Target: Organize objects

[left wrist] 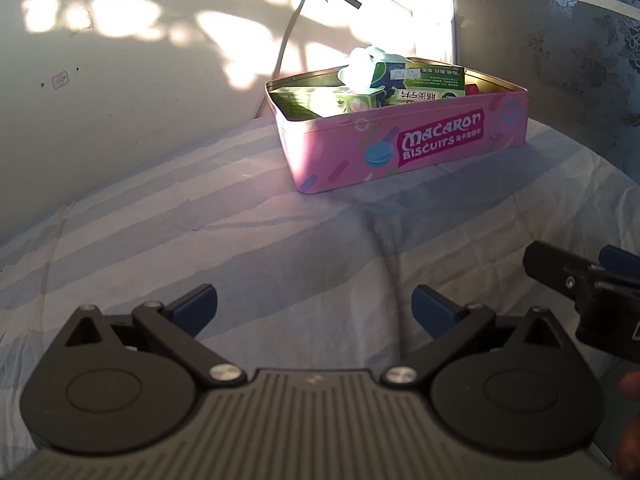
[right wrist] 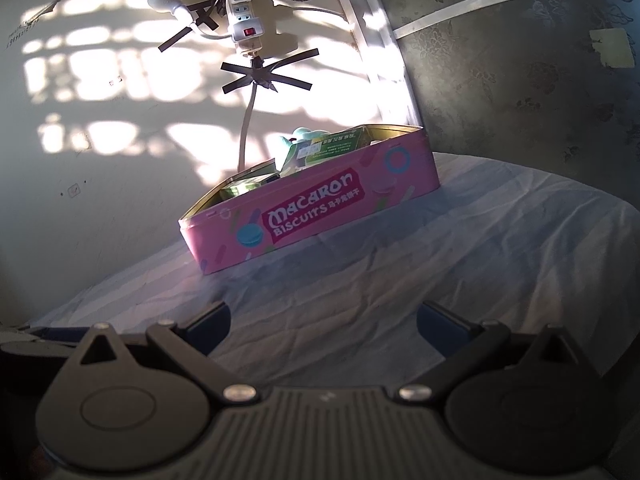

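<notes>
A pink "Macaron Biscuits" tin (left wrist: pixel 404 148) stands open on the striped bedsheet, far ahead of both grippers. Inside it lie green boxes (left wrist: pixel 424 80) and a pale soft toy (left wrist: pixel 366 66). The same tin (right wrist: pixel 320 216) shows in the right wrist view with a green box (right wrist: pixel 328 146) sticking up. My left gripper (left wrist: pixel 314 308) is open low over the sheet, holding nothing. My right gripper (right wrist: pixel 324 324) is open too, with nothing between its fingers; it also shows as the right gripper (left wrist: pixel 588 280) at the left view's right edge.
A blue-and-white striped sheet (left wrist: pixel 200 220) covers the bed. A sunlit wall (left wrist: pixel 120 60) rises behind the tin. A power strip (right wrist: pixel 244 16) and its cable (right wrist: pixel 246 128) are taped to that wall. A dark floral panel (right wrist: pixel 520 80) stands to the right.
</notes>
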A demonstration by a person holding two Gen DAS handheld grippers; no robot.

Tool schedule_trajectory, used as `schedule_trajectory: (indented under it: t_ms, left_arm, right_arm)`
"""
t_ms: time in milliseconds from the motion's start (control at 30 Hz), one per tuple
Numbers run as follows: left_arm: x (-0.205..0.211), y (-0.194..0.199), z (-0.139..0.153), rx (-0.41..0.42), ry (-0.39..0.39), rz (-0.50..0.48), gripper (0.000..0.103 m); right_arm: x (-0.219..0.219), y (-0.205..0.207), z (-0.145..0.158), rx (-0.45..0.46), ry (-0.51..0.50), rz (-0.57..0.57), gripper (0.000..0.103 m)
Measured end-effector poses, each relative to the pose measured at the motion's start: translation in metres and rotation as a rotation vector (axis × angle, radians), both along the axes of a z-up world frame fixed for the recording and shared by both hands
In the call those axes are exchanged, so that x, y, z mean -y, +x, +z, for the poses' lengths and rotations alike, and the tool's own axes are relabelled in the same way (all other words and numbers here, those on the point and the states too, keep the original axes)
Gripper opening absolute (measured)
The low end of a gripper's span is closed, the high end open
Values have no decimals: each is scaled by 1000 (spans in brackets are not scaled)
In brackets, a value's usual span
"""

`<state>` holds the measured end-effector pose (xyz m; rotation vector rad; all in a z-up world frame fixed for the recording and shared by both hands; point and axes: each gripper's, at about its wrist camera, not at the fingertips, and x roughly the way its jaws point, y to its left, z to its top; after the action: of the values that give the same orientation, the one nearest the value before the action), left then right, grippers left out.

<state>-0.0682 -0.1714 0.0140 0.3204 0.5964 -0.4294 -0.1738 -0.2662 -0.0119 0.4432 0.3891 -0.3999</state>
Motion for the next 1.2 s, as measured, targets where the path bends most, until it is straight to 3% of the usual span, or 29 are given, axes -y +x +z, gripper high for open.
schedule_trajectory:
  t_ms: [1200]
  left_arm:
    - [-17,21,-12,-108,-34,100,103]
  right_arm:
    - [1,6,-5,-22,-2,24,103]
